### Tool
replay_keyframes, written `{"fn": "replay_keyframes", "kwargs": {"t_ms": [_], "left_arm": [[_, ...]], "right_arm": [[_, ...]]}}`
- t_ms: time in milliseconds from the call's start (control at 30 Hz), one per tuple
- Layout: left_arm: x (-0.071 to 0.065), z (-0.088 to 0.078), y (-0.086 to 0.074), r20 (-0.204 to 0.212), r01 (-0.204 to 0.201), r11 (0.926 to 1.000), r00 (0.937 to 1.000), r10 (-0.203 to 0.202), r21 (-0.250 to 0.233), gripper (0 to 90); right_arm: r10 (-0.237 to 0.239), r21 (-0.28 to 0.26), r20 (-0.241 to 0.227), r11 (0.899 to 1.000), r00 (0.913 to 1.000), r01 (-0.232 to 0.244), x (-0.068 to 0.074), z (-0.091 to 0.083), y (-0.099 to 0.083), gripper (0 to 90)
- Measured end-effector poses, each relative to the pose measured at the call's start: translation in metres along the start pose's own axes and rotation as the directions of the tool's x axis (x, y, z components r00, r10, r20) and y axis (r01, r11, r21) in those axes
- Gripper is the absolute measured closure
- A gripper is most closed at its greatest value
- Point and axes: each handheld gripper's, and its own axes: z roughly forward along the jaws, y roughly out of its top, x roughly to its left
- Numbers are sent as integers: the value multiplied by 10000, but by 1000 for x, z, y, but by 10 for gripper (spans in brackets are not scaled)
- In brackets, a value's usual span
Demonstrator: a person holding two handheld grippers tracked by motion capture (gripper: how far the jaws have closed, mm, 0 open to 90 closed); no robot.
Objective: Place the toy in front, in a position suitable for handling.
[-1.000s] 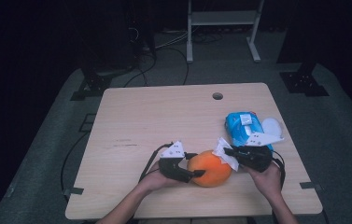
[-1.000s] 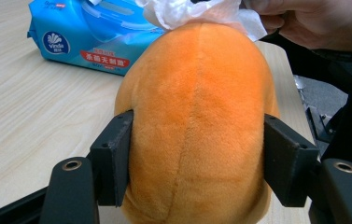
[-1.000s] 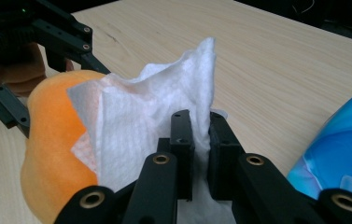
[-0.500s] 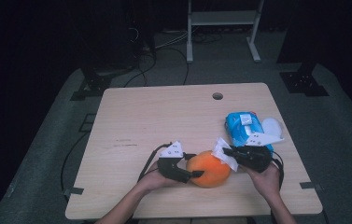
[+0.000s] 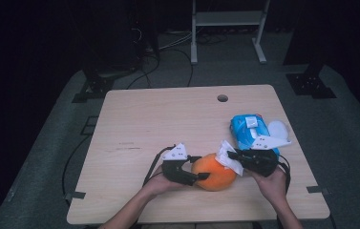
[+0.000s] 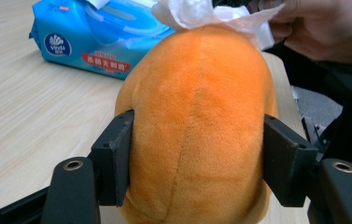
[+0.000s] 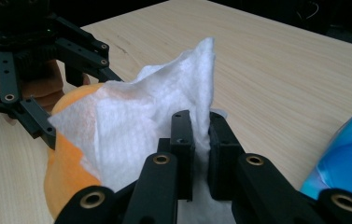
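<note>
High view: a wooden table (image 5: 168,119) carries an orange plush toy (image 5: 214,172) near its front edge, slightly right of centre; the left gripper (image 5: 197,168) reaches in from the toy's left and is clamped on its sides, while the right gripper (image 5: 231,155) comes from the toy's right, pinching a white wipe (image 5: 228,157) that lies against the toy's upper right flank; a blue wipes pack (image 5: 250,131) sits just behind the right gripper, so room on that side is tight; the table to the left and rear lies bare, and the front edge is near both hands

Left gripper view: the two jaws press into opposite sides of the plush toy (image 6: 197,130), whose seam and long axis run straight away from the camera; the wipe (image 6: 201,14) caps the far end, with the right hand (image 6: 323,28) beyond it; the wipes pack (image 6: 99,39) lies at upper left, apart from the toy

Right gripper view: the jaws are closed on a fold of the wipe (image 7: 155,121), which drapes over the plush toy (image 7: 64,168) at lower left; the left gripper (image 7: 29,70) holds the toy from the far side; judged from this, a wiping stroke would run along the toy's surface toward the left gripper, the right hand being the working one, with open table beyond
</note>
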Motion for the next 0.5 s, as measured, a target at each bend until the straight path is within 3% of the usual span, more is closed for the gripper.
{"fn": "replay_keyframes", "kwargs": {"t_ms": [133, 267, 367, 500], "left_arm": [[-4, -2, 8, -41, 42, 9993, 10000, -44, -362, 371], [-6, -11, 18, -150, -122, 9969, 9998, 111, -776, 379], [-7, -15, 21, -289, -312, 9963, 9992, 290, -799, 381], [-7, -19, 23, -397, -415, 9968, 9985, 389, -688, 386]], "right_arm": [[-316, -279, -105, 9991, 9994, 312, 10, 3, 8, 821], [-275, -850, -407, 9961, 9988, 240, 16, 3, 18, 821], [-280, -1256, -643, 9919, 9975, 198, 20, 3, 25, 822], [-221, -1234, -753, 9923, 9969, 127, 20, 6, 24, 821]]}}
